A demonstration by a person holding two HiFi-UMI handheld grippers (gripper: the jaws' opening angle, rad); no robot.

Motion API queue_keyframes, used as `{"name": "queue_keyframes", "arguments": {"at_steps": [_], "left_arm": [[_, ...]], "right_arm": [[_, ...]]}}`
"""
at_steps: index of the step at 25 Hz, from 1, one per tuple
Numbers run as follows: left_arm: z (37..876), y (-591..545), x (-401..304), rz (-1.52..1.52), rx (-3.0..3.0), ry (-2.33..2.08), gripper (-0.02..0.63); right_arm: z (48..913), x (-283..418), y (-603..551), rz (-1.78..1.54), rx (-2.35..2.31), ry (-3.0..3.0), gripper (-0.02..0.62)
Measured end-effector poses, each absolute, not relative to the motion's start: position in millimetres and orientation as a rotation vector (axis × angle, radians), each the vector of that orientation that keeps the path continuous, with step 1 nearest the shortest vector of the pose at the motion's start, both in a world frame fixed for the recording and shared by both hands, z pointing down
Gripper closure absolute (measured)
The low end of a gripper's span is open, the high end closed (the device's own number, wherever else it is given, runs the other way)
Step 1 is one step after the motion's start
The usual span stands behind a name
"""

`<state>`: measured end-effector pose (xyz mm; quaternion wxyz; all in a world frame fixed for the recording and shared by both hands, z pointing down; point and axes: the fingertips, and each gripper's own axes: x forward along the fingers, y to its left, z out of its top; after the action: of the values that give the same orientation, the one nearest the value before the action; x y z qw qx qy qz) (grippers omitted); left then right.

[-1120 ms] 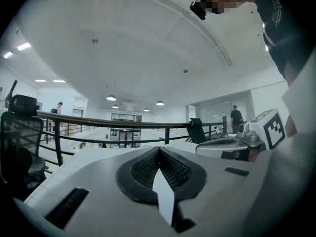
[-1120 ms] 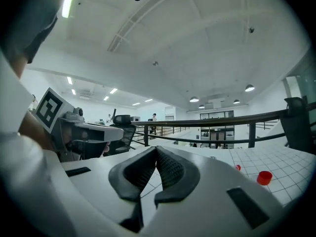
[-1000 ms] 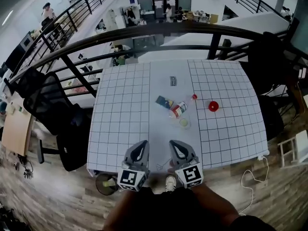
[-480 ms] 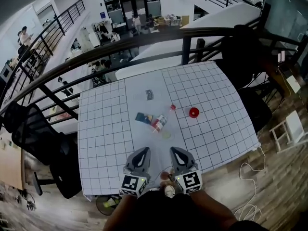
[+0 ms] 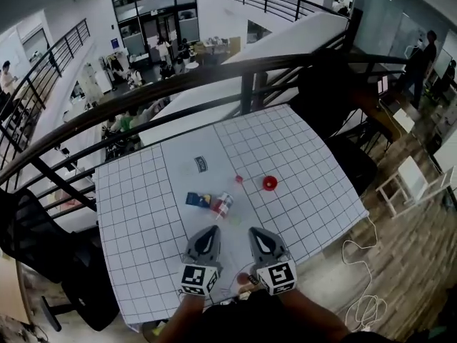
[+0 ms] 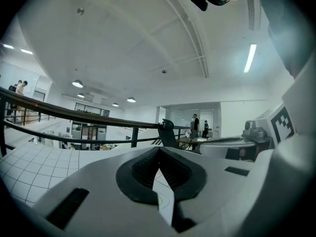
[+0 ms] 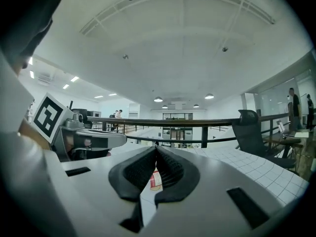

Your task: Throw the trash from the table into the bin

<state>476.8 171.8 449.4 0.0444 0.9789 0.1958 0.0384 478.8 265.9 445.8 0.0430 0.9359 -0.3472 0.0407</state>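
On counter [image 5: 143,213]: one bottle [image 5: 223,205]; one blue packet [image 5: 198,199]; one small red cap [image 5: 239,179]; one red dish [image 5: 269,183]; left hand-held gripper [image 5: 211,230] closed, empty; right hand-held gripper [image 5: 254,231] closed, empty.

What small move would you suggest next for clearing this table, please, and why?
Probably open the right claw and ease it forward toward the bottle. Both it and the left claw are shut and empty at the near edge of the table, nothing has been picked up yet, and the right gripper view shows the red-labelled bottle lying straight ahead of its closed jaws.
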Motion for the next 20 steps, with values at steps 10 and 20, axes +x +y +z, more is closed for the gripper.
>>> {"name": "queue_keyframes", "arguments": {"at_steps": [10,20], "left_arm": [[440.6,195.7,512.2,0.073,2.953,0.701,0.588],[446.8,215.7,563.8,0.137,3.008,0.560,0.588]], "right_arm": [[437.6,516.6,304.6,0.108,2.941,-0.881,0.572],[471.7,593.7,339.1,0.207,2.928,-0.962,0.572]]}}
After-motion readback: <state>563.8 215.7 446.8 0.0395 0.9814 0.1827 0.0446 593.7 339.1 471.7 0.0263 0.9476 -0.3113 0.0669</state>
